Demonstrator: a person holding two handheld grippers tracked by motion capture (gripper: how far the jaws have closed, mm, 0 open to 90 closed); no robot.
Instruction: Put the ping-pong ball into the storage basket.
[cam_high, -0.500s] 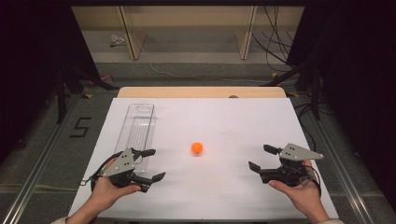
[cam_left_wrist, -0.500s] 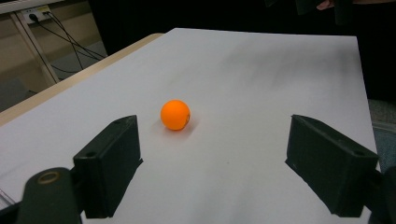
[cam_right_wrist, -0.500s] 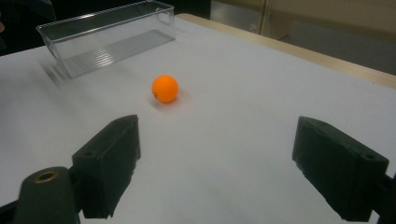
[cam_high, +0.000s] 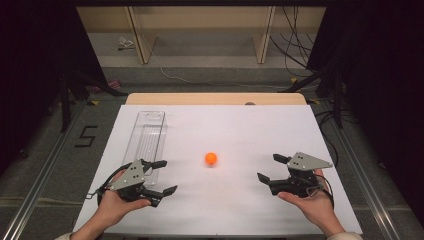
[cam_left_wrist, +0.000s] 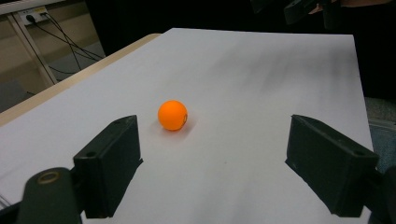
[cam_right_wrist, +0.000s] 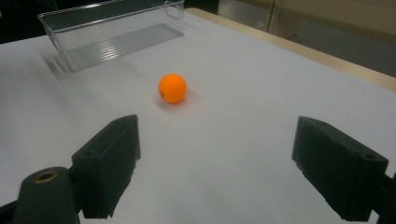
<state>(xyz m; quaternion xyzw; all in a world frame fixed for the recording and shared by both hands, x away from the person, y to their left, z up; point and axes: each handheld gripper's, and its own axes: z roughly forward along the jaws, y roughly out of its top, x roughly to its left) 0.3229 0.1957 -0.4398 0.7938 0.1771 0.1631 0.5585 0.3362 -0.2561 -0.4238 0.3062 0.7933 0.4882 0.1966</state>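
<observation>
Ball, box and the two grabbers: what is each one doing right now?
Ball: lying loose on the white table, touched by nothing.
Box: clear, empty, upright, open on top.
Left gripper: open, holding nothing, pointing at the ball.
Right gripper: open, holding nothing, pointing at the ball.

The high view looks forward and down from above the person's edge of the table (cam_high: 220, 130), far enough back to take in the whole white top. The 2 gripper views sit low and close to that surface — each looking along its own jaws toward the orange ball (cam_high: 211, 159) from opposite sides. All 3 views share the ball (cam_left_wrist: 172, 115) (cam_right_wrist: 172, 88) and the white top around it.
</observation>
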